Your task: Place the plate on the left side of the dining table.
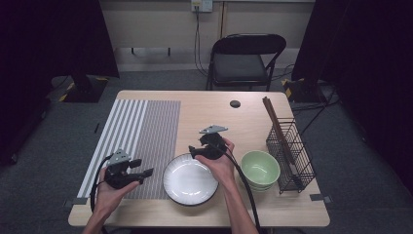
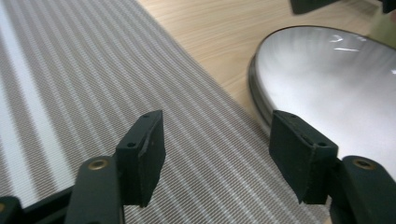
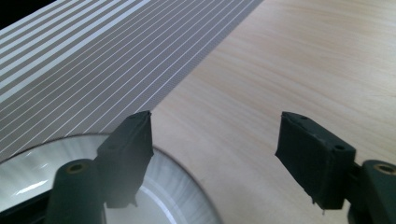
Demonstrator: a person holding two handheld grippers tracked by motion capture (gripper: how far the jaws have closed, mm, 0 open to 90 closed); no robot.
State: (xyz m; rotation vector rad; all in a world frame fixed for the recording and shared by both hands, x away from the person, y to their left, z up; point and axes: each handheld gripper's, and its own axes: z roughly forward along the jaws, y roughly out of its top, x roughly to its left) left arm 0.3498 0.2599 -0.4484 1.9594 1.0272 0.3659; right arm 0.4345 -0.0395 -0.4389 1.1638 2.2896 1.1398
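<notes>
Wooden table (image 1: 209, 109) bearing striped placemat (image 1: 141, 131). White ribbed plate (image 1: 190, 183) lying at front edge, overlapping placemat's right border. Left gripper (image 1: 146, 173) hovering left of plate, jaws standing apart, gripping nothing. Right gripper (image 1: 192, 152) hovering over plate's far rim, jaws apart, gripping nothing.
</notes>
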